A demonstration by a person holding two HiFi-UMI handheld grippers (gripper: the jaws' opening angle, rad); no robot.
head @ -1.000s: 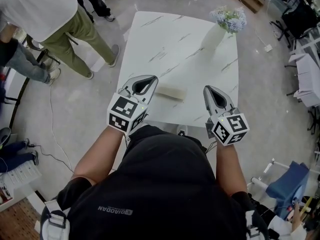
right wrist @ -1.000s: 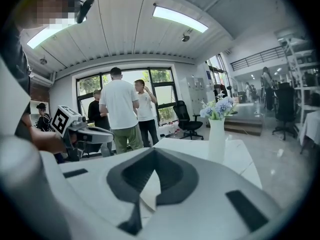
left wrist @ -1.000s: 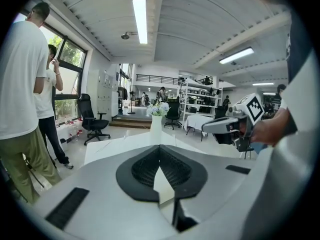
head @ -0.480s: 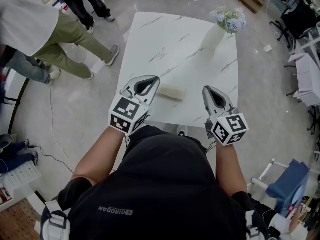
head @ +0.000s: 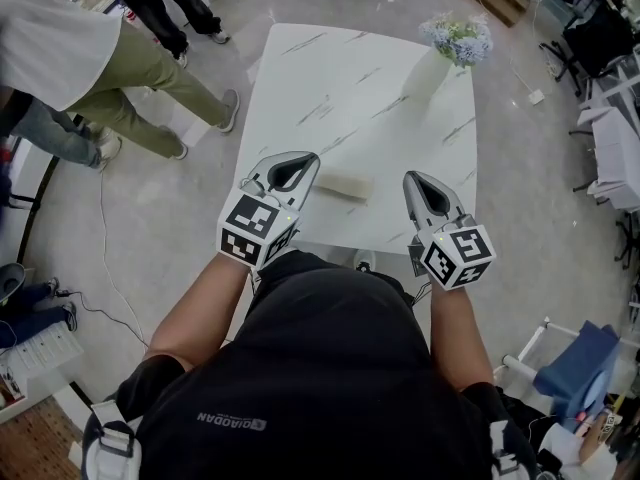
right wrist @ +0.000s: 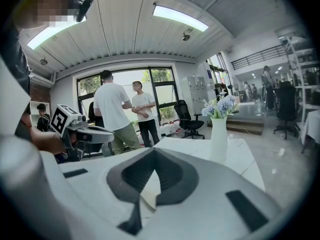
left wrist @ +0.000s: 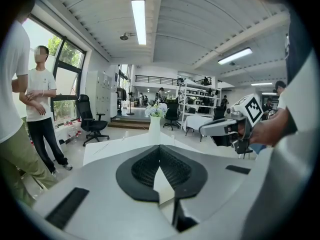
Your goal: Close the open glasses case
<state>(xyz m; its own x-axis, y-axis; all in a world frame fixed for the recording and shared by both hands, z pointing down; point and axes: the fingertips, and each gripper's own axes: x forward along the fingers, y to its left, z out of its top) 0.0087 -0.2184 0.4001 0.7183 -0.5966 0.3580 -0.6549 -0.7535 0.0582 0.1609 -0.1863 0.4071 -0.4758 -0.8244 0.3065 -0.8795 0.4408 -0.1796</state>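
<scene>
1. Pale glossy floor (head: 180, 238) runs around an open workroom. Bystanders (head: 90, 38) stand off to the left, well apart from the work.
2. A white marble table (head: 340, 78) stands right in front of the person. Both arms reach over its near edge, which probably puts the work within easy range of either hand.
3. A white vase (head: 428, 68) of pale blue flowers (head: 458, 38) sits at the far right corner, well away from both grippers.
4. The left gripper (head: 310, 160) hovers over the near left part of the table. Its own view shows the tips (left wrist: 160, 146) meeting, with only white tabletop showing through the gap behind them, so it grips nothing.
5. The right gripper (head: 411, 177) hangs over the near right part, level with the left one. Its tips (right wrist: 153, 150) are also pressed together on nothing. The two point inward like a bracket, which looks like a resting or ready pose, not a grasp.
6. The glasses case (head: 343, 183), a small cream block, lies flat near the table's front edge.
   - It is just beside the left gripper's tip and further from the right one, and neither visibly touches it.
   - From above I cannot tell whether its lid is up or down, so this could be a case waiting to be shut or one already shut.
   - Neither gripper view shows it.
</scene>
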